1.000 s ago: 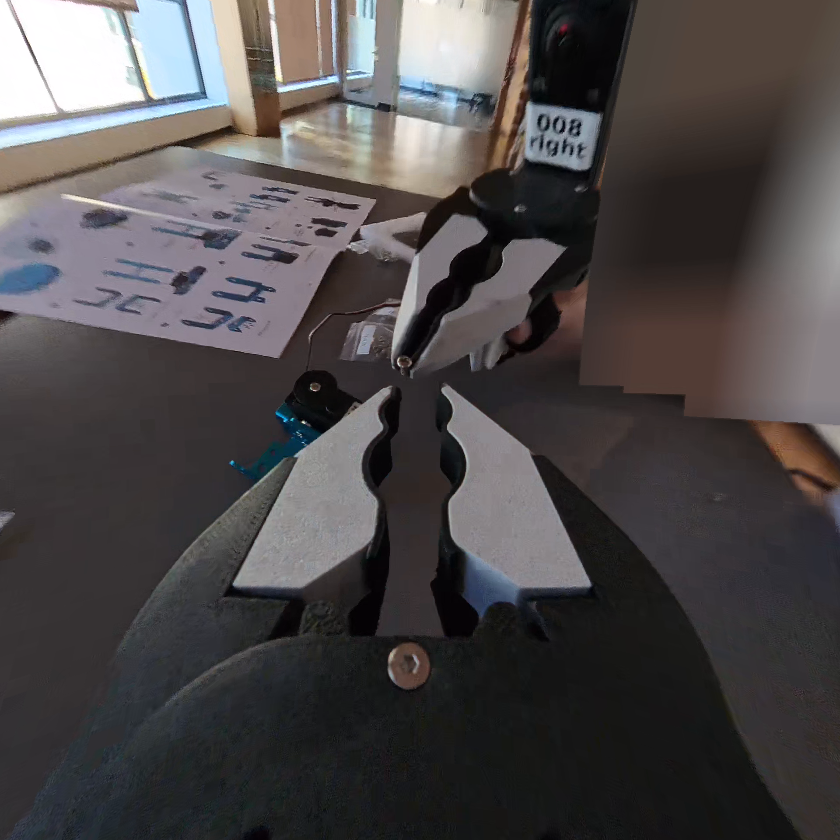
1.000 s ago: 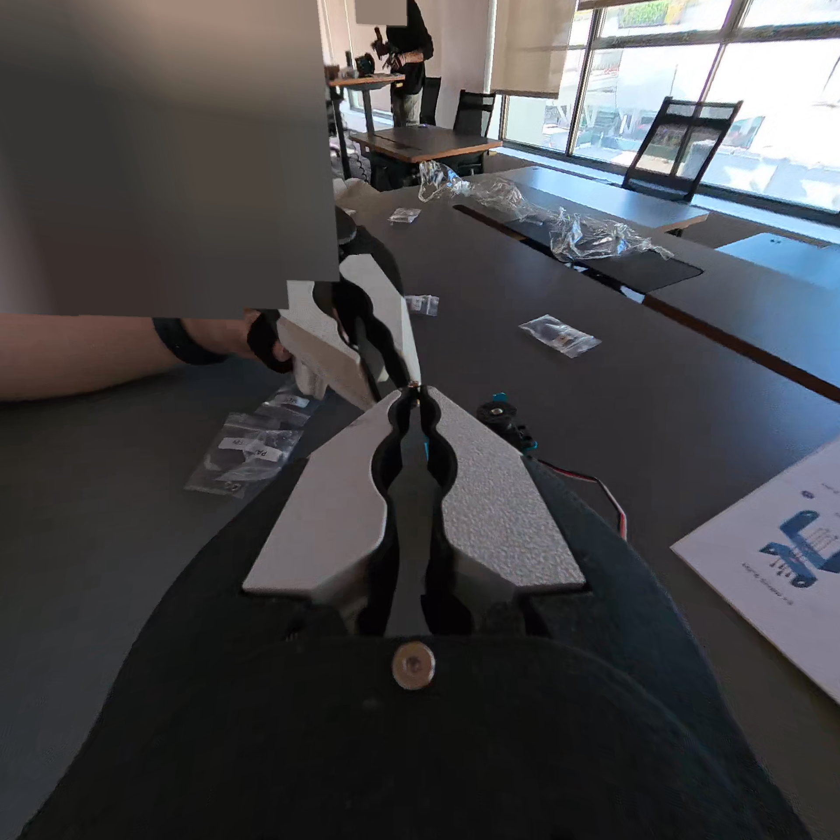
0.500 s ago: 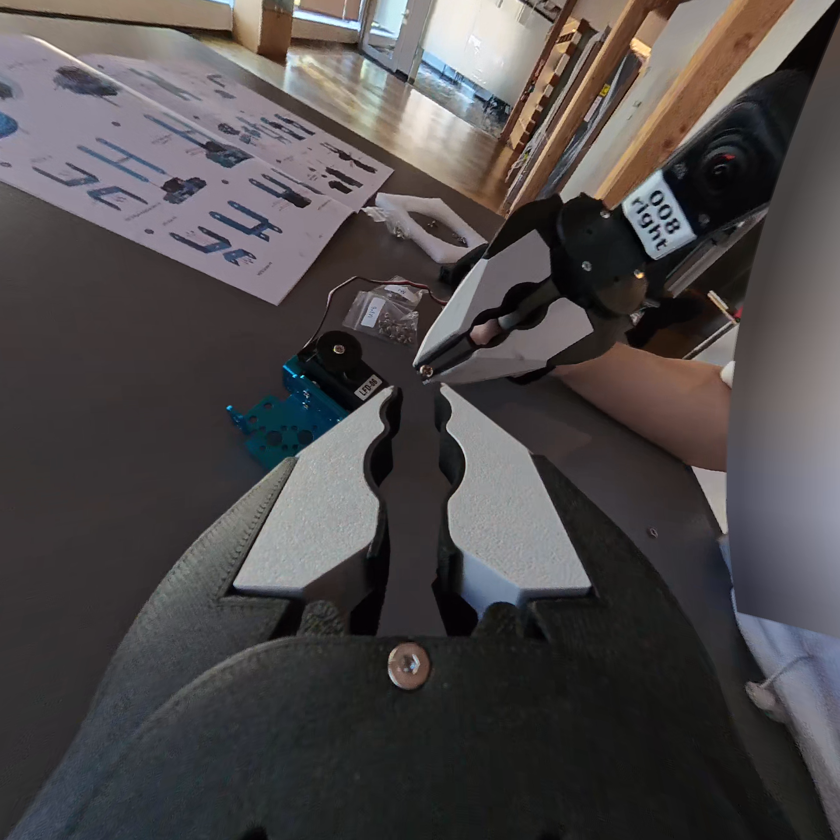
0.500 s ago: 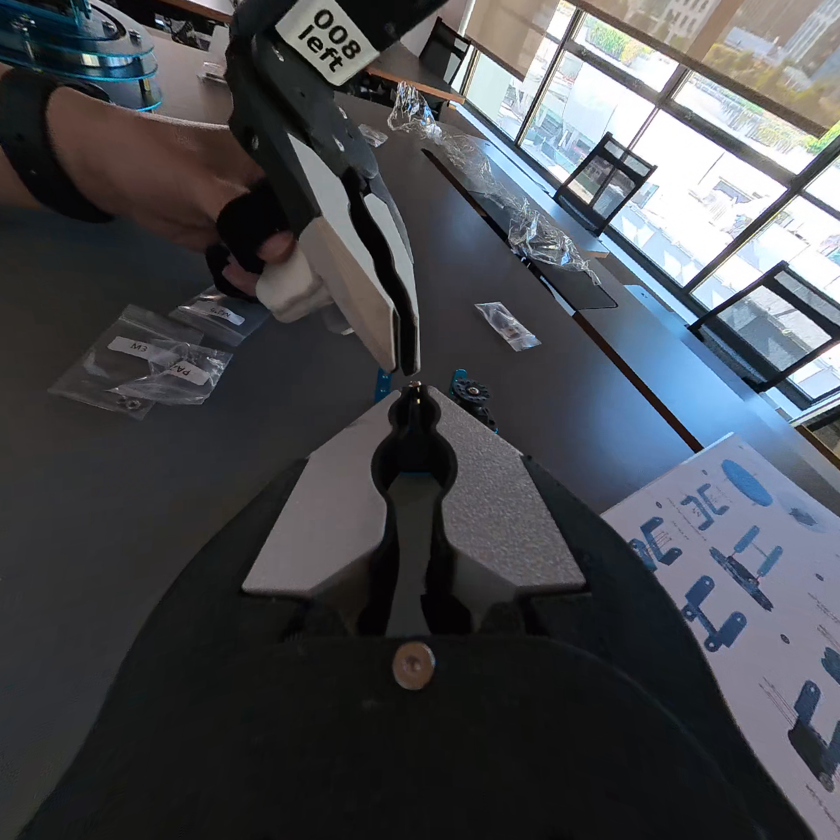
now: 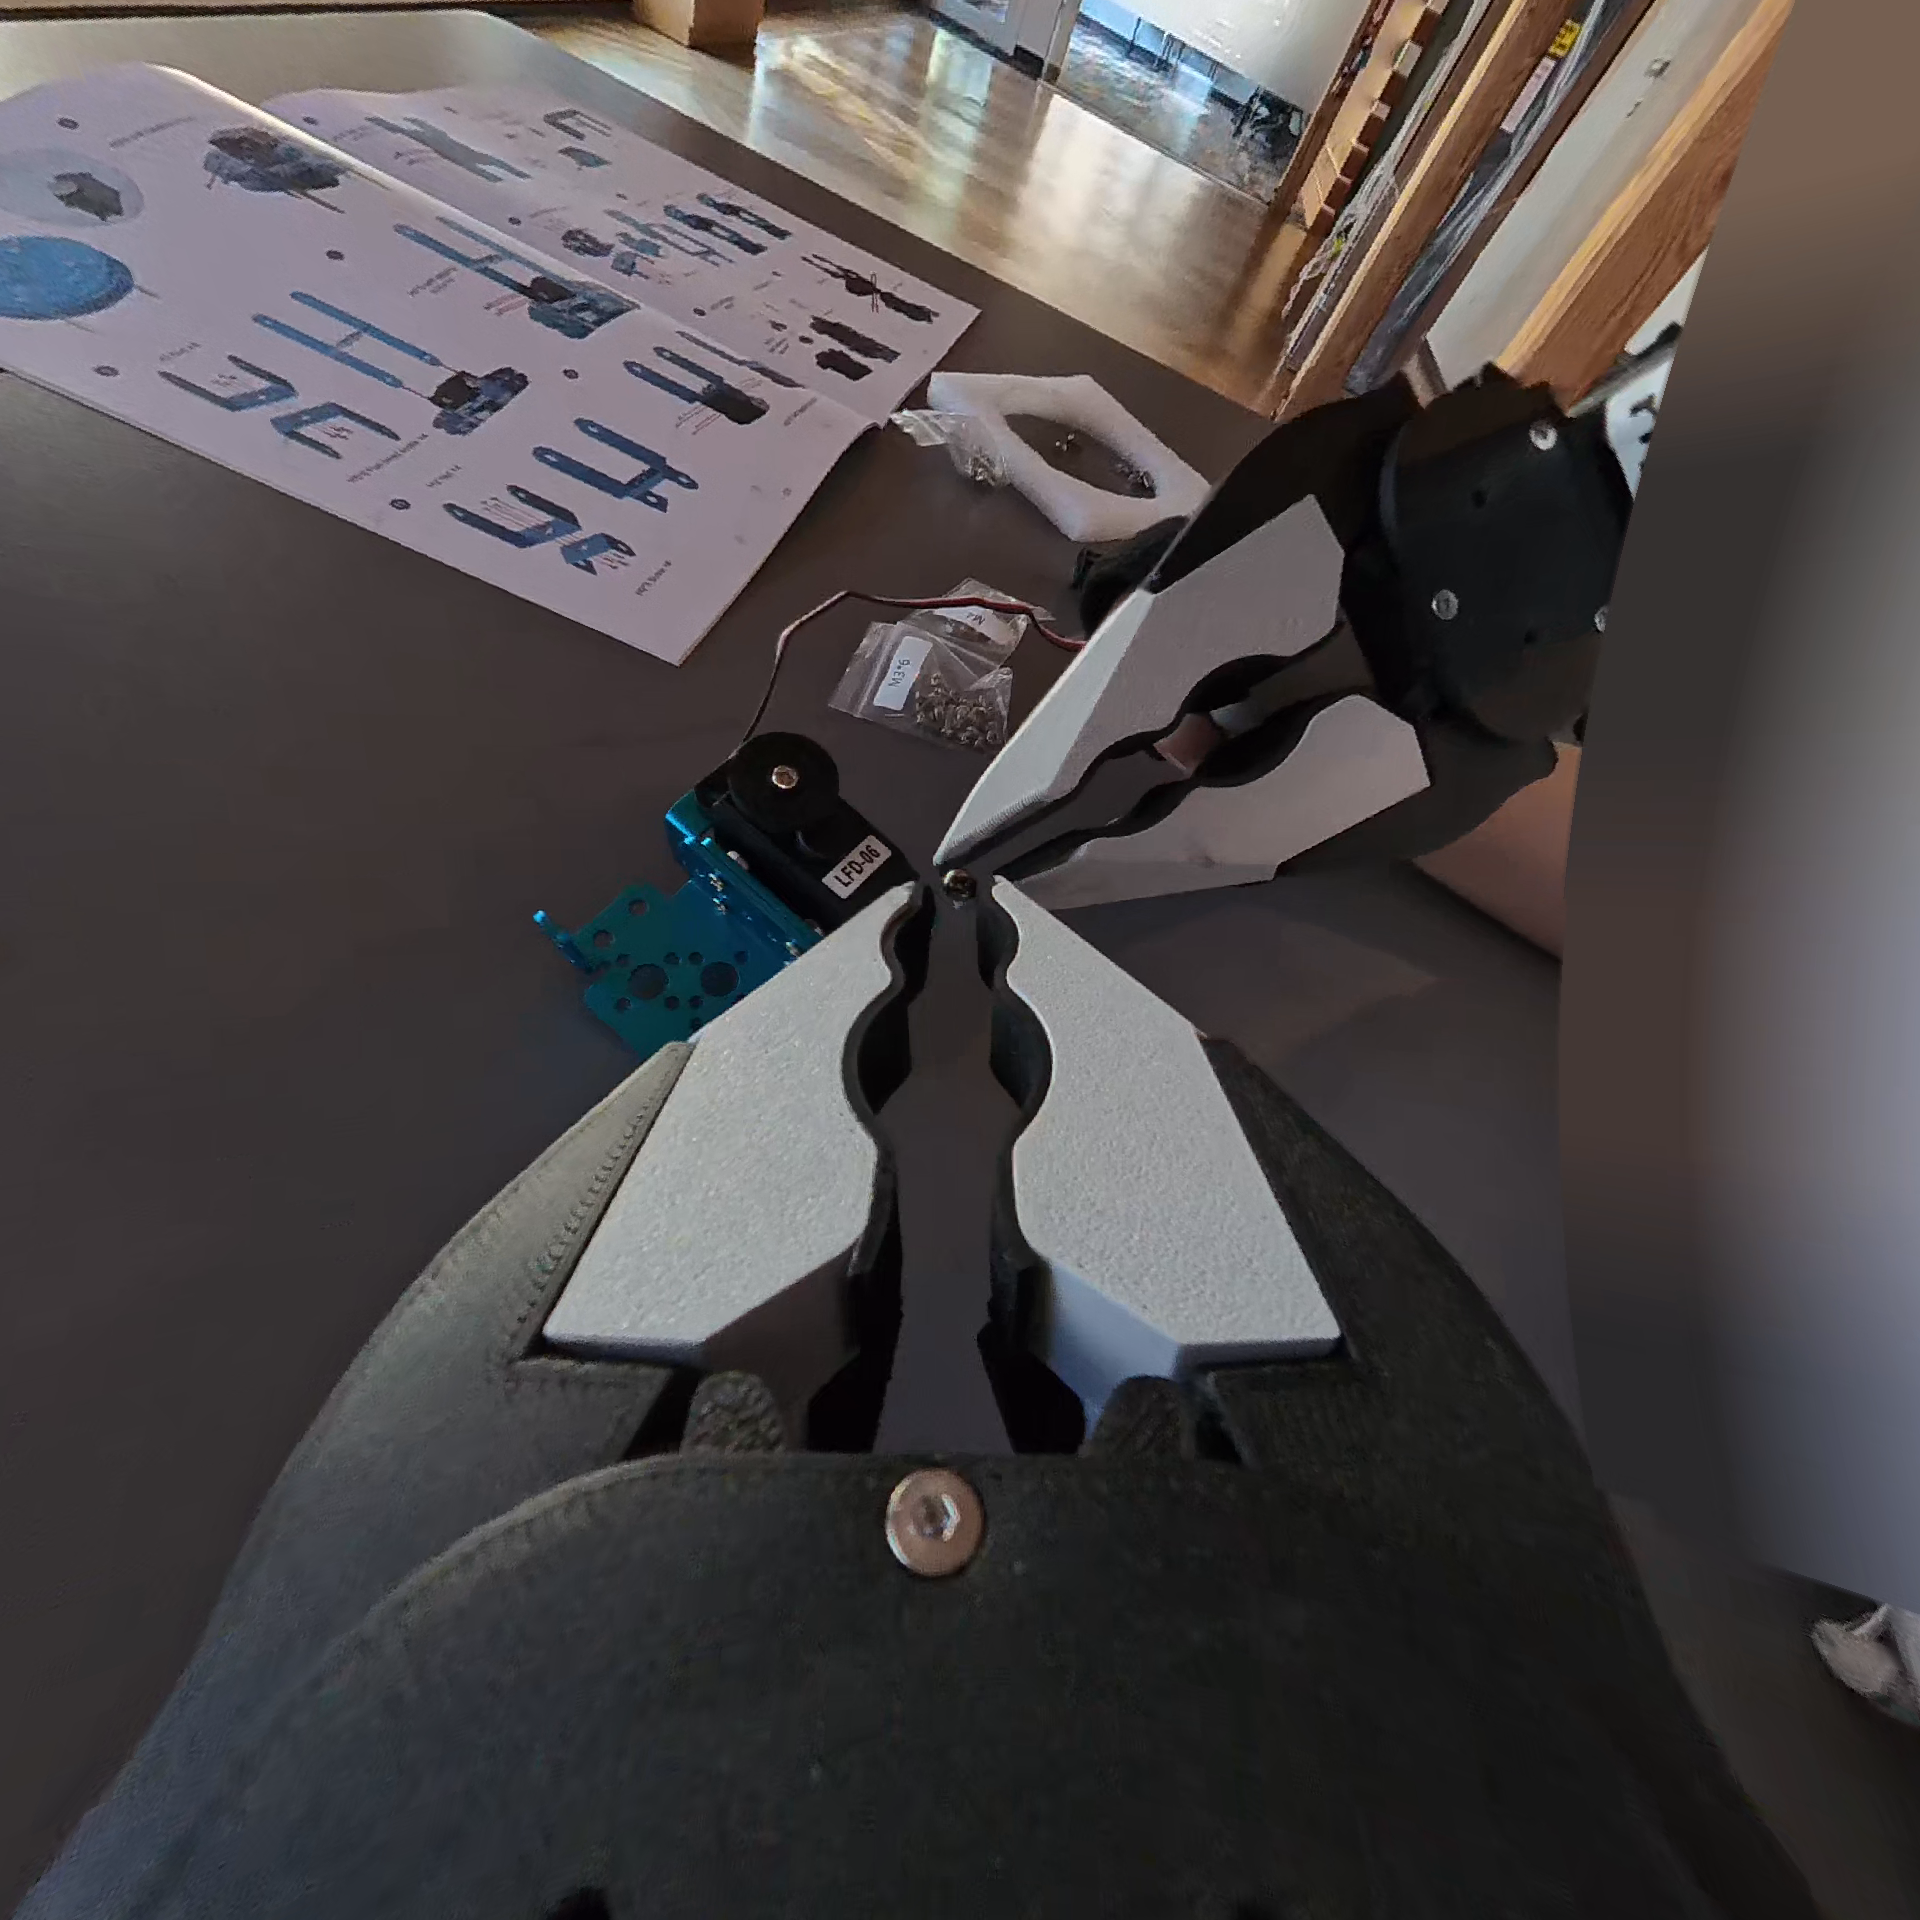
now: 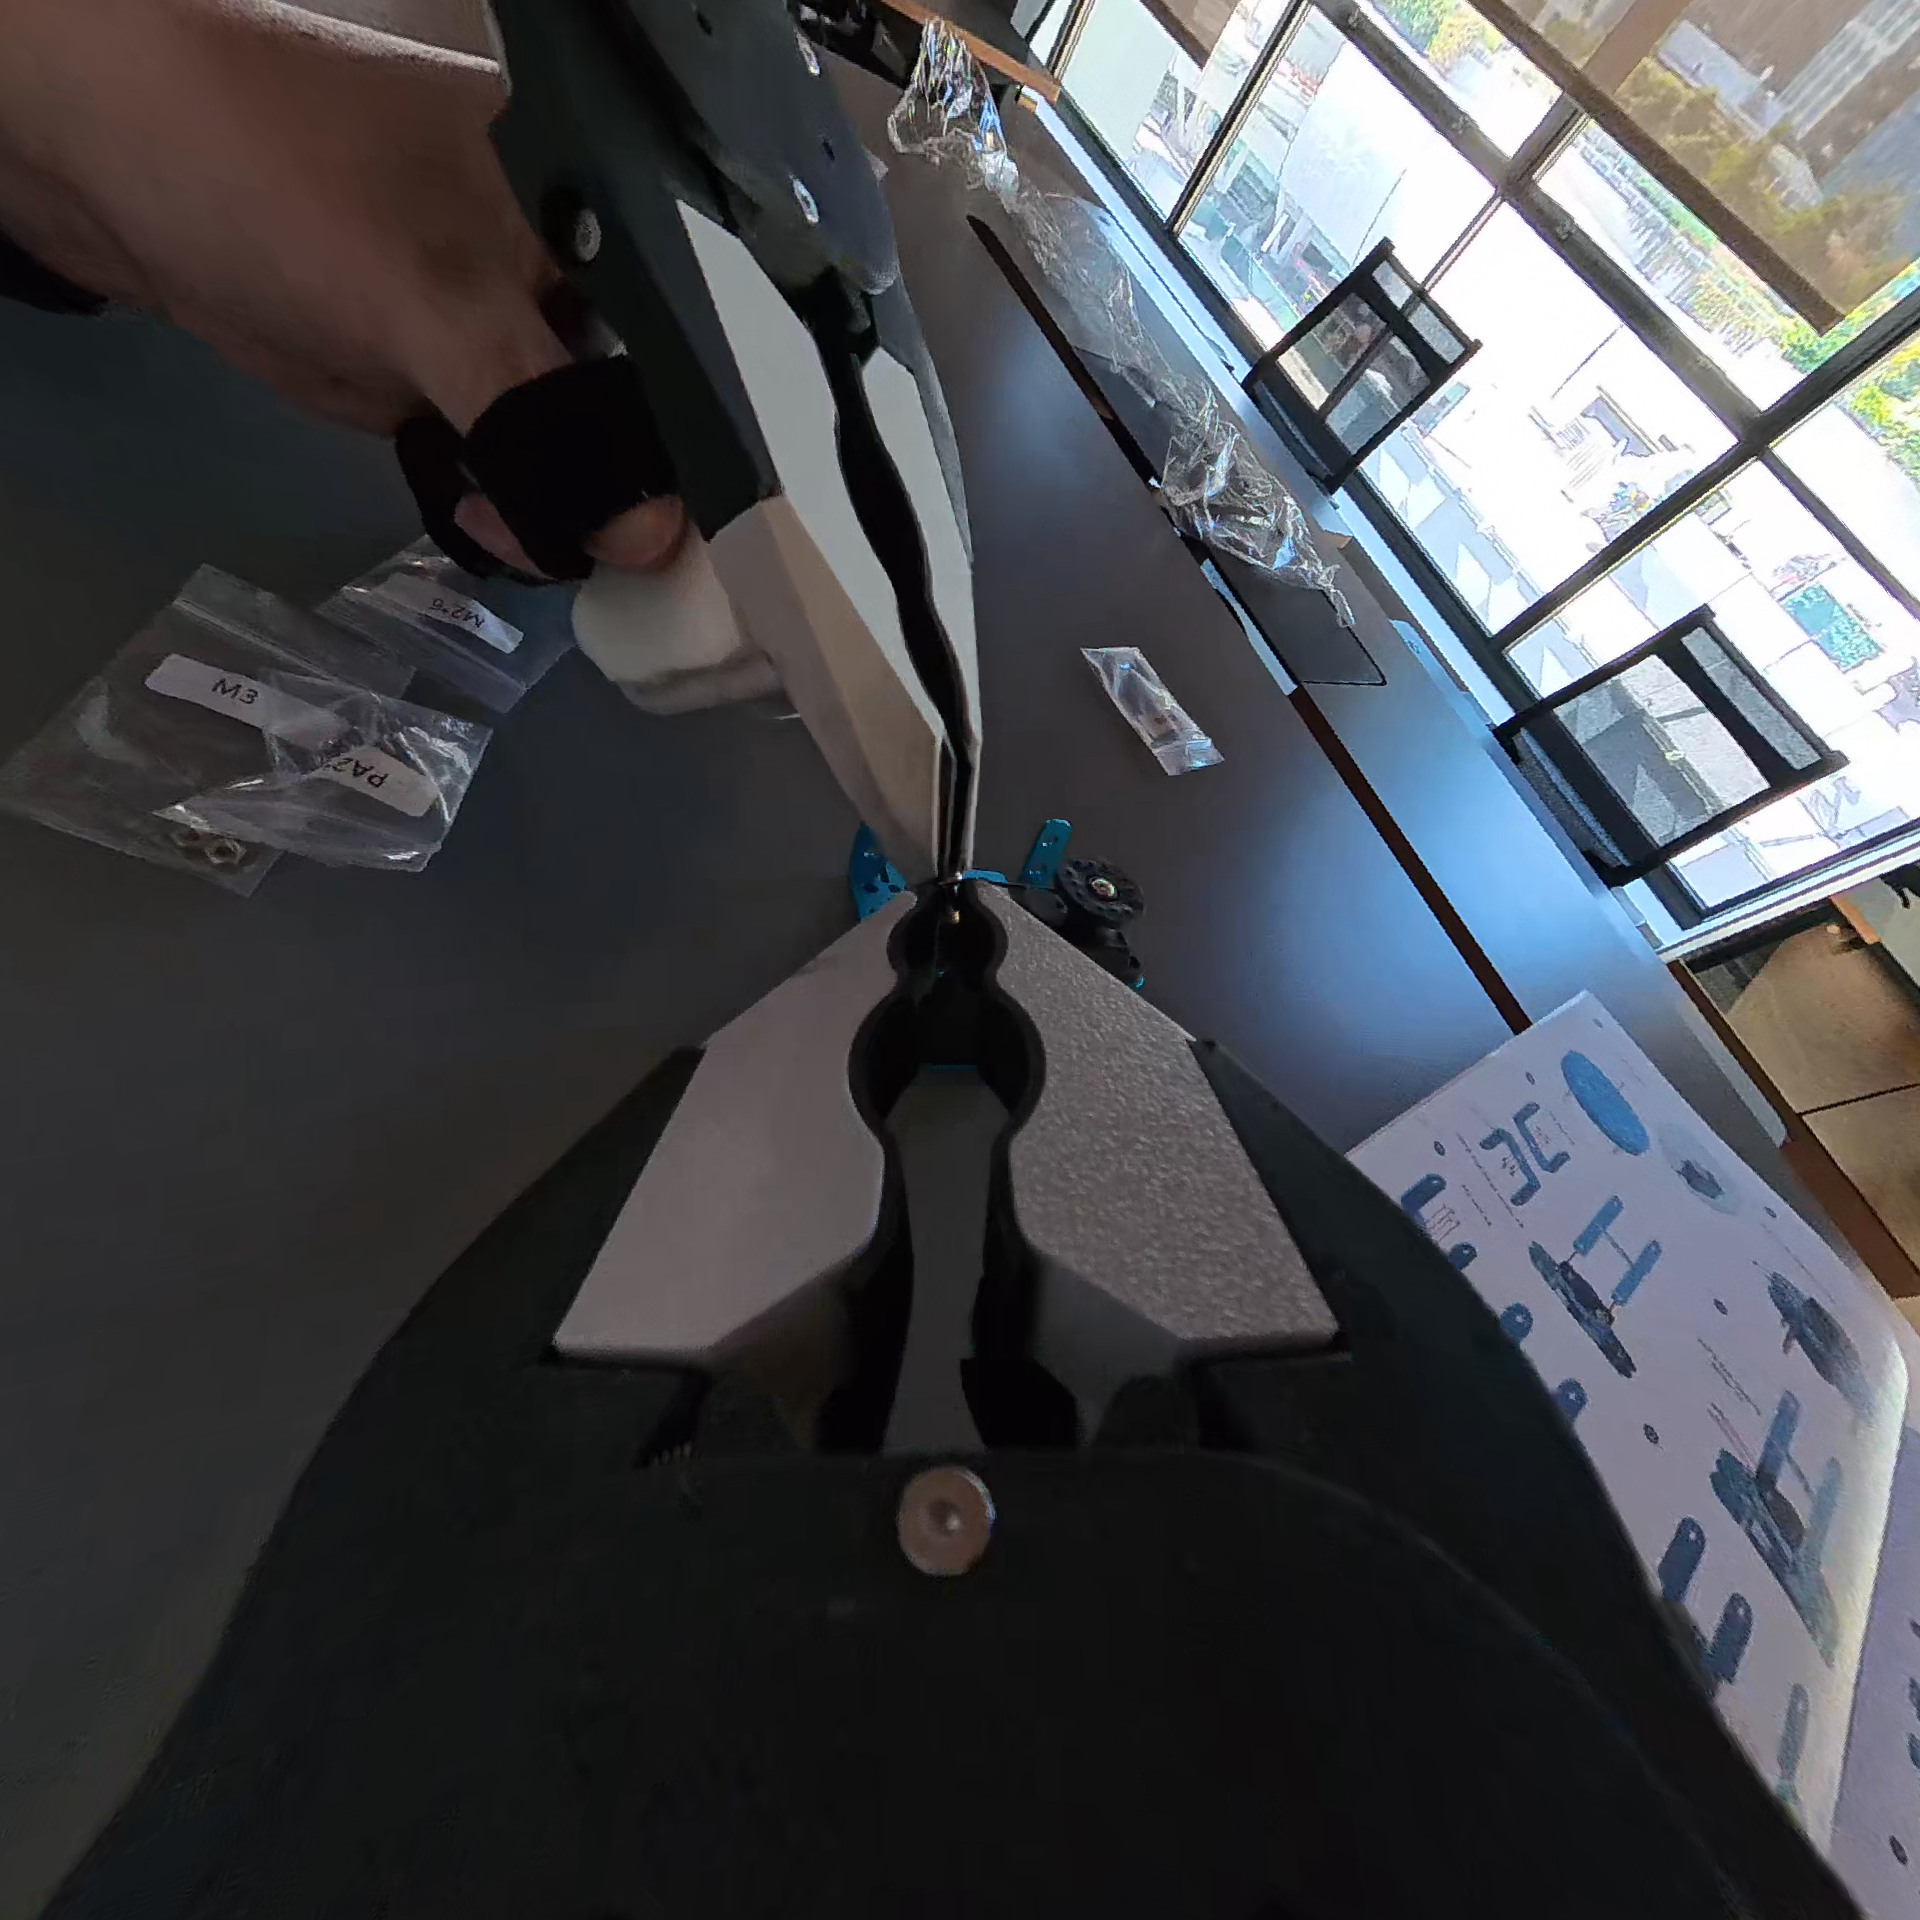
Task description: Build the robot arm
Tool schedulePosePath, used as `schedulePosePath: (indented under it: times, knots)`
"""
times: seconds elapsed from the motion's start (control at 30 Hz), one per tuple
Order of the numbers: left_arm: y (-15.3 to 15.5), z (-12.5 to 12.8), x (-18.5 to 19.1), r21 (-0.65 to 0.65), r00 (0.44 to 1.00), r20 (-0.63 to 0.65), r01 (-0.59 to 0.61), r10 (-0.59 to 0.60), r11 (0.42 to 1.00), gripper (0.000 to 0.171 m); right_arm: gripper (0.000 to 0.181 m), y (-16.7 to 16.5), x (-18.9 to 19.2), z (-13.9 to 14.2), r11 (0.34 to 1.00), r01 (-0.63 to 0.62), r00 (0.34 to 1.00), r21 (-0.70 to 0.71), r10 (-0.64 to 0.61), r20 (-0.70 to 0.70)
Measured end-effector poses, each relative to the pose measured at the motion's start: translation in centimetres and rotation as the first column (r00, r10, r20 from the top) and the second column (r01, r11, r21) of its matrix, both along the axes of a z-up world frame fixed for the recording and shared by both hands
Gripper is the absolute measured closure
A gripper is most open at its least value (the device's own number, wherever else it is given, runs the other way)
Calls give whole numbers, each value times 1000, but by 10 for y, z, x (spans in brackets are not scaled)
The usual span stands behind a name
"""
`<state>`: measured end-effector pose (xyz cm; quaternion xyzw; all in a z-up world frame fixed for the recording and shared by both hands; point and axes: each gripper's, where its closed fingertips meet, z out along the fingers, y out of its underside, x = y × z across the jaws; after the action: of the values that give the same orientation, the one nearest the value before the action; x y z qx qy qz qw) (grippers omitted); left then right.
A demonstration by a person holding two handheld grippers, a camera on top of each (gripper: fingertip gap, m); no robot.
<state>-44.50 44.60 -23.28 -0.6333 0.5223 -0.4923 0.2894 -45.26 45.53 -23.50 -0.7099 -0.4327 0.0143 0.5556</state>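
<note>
The left gripper (image 5: pixel 954 891) stands with its fingertips slightly parted, and a small brass-coloured screw (image 5: pixel 960 884) sits right at the mouth of that gap, head-on to the left wrist camera, so its long axis runs roughly along that gripper's fingers; whether the left tips touch it cannot be told. The right gripper (image 5: pixel 948 871) is closed at its tips and pinches the screw there; in its own view its fingertips (image 6: pixel 1013 914) meet over a thin metallic sliver, the screw (image 6: pixel 952 900), seen as a short upright pin. Half a second ago the two grippers' tips were apart with a clear gap between them; now they meet tip to tip, and the left gripper (image 6: pixel 958 831) comes down steeply from above in the right wrist view. Just behind lie a blue metal bracket (image 5: pixel 665 966) with a black servo (image 5: pixel 800 821) on the dark table (image 5: pixel 260 831), then a clear bag of screws (image 5: pixel 930 686), white foam (image 5: pixel 1070 457), and an open instruction sheet (image 5: pixel 436 312).
</note>
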Motion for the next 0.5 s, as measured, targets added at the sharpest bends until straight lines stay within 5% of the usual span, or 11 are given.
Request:
schedulePosePath:
  times: [0.23, 0.5]
  knots:
    - [0, -3, 0, -21, 1000, -25, -16, 15, 1000, 167, 178, 1, 0, -4, 999, 21, 992, 42, -26, 122]
    - [-3, 1, -2, -92, 1000, 7, 19, -18, 996, 171, 168, -2, 2, 0, 1000, -1, 999, 8, 1, 33]
